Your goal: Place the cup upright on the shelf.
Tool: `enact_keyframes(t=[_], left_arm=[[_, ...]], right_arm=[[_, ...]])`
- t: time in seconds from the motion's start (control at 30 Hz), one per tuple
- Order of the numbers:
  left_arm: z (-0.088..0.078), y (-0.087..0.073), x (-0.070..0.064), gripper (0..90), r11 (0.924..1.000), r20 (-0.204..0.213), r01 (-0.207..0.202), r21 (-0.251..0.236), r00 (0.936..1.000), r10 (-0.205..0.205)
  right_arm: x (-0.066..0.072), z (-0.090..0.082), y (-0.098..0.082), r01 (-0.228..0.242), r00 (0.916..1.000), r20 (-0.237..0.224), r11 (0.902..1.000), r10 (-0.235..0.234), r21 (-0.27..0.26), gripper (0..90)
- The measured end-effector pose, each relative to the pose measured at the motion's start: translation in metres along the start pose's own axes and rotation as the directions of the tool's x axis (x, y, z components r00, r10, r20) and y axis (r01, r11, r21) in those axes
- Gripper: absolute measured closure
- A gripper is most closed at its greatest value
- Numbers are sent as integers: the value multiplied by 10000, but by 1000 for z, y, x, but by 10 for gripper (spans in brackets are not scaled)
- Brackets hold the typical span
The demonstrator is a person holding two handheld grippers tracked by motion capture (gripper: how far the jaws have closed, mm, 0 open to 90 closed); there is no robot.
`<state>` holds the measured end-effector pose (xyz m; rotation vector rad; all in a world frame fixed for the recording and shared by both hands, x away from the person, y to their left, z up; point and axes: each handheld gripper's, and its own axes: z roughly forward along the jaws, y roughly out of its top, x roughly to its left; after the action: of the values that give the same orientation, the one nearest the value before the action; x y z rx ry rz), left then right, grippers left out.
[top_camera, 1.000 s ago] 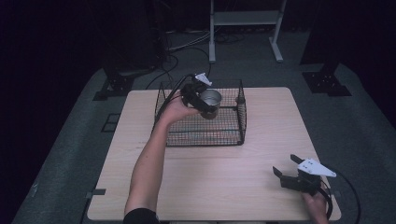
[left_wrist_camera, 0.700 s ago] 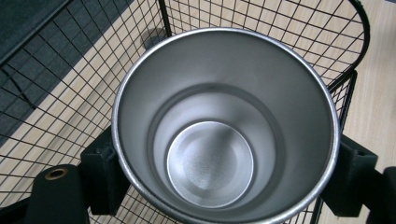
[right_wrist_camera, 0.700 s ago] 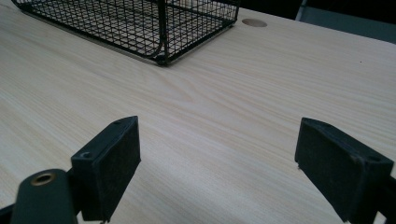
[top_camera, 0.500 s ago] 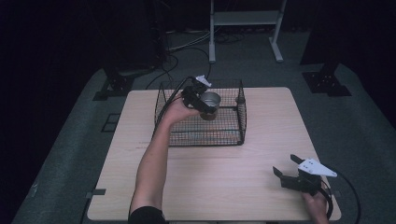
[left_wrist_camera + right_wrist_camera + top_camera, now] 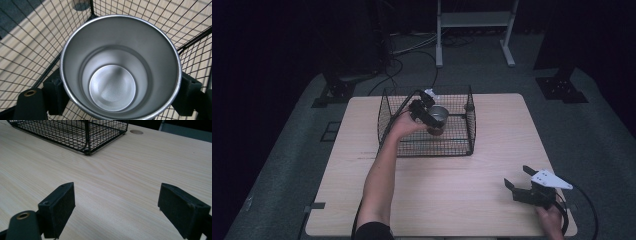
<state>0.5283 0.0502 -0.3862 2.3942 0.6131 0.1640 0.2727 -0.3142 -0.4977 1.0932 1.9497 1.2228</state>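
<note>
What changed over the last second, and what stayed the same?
The left gripper, shut on the steel cup, has sunk a little lower into the wire basket. The right gripper stayed open near the table's right front corner; the basket did not shift.

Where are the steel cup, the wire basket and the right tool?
steel cup [image 5: 112, 90]: left gripper view, inside bottom.
wire basket [image 5: 424, 148]: high view, near wall.
right tool [image 5: 116, 206]: right gripper view, midway between its open jaws.

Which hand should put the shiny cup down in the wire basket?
Probably the left. The left gripper already grips the metal cup over the wire basket. The right gripper rests open, empty, near the table's front corner.
</note>
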Motion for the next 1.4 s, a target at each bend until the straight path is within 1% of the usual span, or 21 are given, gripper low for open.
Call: enact_keyframes(t=[0.03, 0.07, 0.13, 0.23, 0.33, 0.4, 0.43, 0.53, 0.63, 0.77, 0.83, 0.97, 1.07, 1.3, 1.4], left_arm=[[2, 0, 0, 179, 10000, 89, 34, 91, 10000, -35], [8, 0, -1, 179, 9998, 79, 73, 179, 9999, -74], [9, 0, 0, 179, 9998, 85, 88, 203, 9999, -89], [17, -1, 0, 179, 9991, 11, 95, 419, 10000, -95], [19, -2, 1, 179, 9987, -35, 97, 494, 9999, -96], [21, -2, 0, 179, 9988, -167, 12, 495, 9999, -4], [22, -2, 0, 179, 9987, -150, 0, 515, 9999, 7], [23, -3, 2, 179, 9985, -165, 90, 544, 9998, -81], [26, -5, 4, 179, 9973, -144, 173, 715, 9998, -163], [29, -7, 6, 179, 9965, -160, 255, 795, 9996, -243], [33, -8, 7, 178, 9943, -145, 295, 1025, 9995, -281], [33, -9, 8, 179, 9948, -73, 362, 955, 9993, -356], [33, -10, 7, 178, 9948, -116, 287, 977, 9995, -277], [34, -10, 3, 172, 9918, -249, 13, 1278, 9997, 19], [33, -11, 3, 168, 9906, -234, 2, 1366, 9997, 30]], right_arm=[[0, 0, 0, -5, 10000, -5, 10000, 5, -1, 135], [0, 0, 0, 1, 10000, -11, 10000, -1, 2, 135], [0, 0, 0, -3, 10000, -22, 10000, 3, -7, 135], [0, 0, 0, -8, 10000, -32, 10000, 8, -8, 135], [0, 0, 0, -4, 10000, -35, 10000, 4, -14, 135], [0, 0, 0, -7, 10000, -36, 10000, 7, -20, 135], [0, 0, 0, -20, 10000, -53, 10000, 20, -29, 135], [-1, 0, 0, -18, 10000, -57, 10000, 18, -37, 135], [0, 0, 0, -4, 10000, -61, 10000, 4, -30, 135], [0, 0, 0, -17, 10000, -61, 10000, 17, -28, 135], [0, 0, 0, -20, 10000, -63, 10000, 20, -34, 135], [0, 0, 0, -17, 10000, -60, 10000, 16, -33, 135], [0, 0, 0, -8, 10000, -66, 10000, 7, -35, 135], [0, 0, 0, 18, 10000, -77, 10000, -18, -59, 135], [0, -1, 0, 23, 10000, -77, 10000, -23, -52, 135]])
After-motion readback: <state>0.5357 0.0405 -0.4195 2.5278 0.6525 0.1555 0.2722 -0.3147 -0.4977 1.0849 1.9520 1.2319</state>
